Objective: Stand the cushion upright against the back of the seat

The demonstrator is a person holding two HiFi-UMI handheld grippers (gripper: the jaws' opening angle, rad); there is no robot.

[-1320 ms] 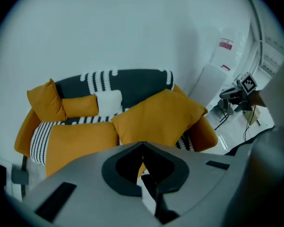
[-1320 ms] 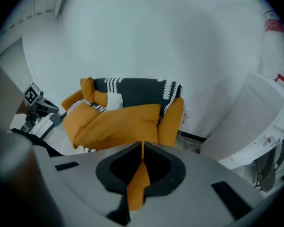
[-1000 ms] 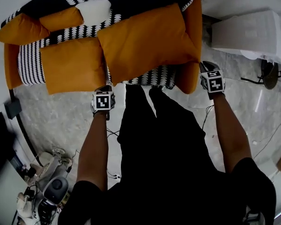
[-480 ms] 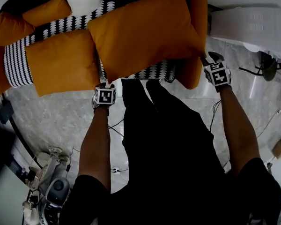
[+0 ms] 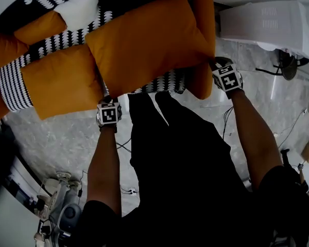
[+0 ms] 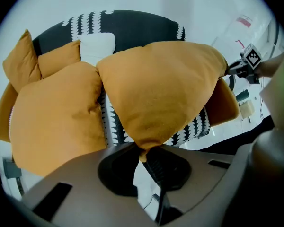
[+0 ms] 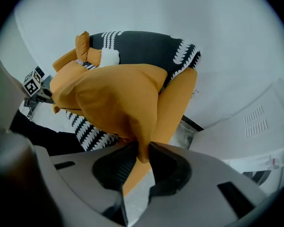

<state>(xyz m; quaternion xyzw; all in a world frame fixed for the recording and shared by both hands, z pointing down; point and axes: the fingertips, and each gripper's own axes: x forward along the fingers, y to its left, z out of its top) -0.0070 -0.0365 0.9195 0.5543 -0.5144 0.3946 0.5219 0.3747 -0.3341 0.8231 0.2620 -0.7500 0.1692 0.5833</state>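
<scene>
A large orange cushion (image 5: pixel 144 40) hangs tilted over the black-and-white patterned sofa seat (image 5: pixel 167 80), held by two corners. My left gripper (image 5: pixel 105 98) is at its lower-left corner. In the left gripper view, the corner's tip (image 6: pixel 143 151) sits pinched between the closing jaws of the left gripper (image 6: pixel 145 154). My right gripper (image 5: pixel 214 64) is at the cushion's right corner beside the orange armrest (image 5: pixel 201 81). In the right gripper view, the closing jaws of the right gripper (image 7: pixel 143 152) press on a fold of the cushion (image 7: pixel 113 98).
A second orange cushion (image 5: pixel 62 81) lies on the seat to the left, with a smaller orange one (image 5: pixel 33 27) and a white pillow (image 5: pixel 77 6) behind it. A white box-like unit (image 5: pixel 262 22) stands to the right. Cables and equipment (image 5: pixel 56 210) lie on the marble floor.
Both grippers have sunk a little with the cushion, the left one more. The cushion sits lower over the seat, and both corners stay in the jaws.
</scene>
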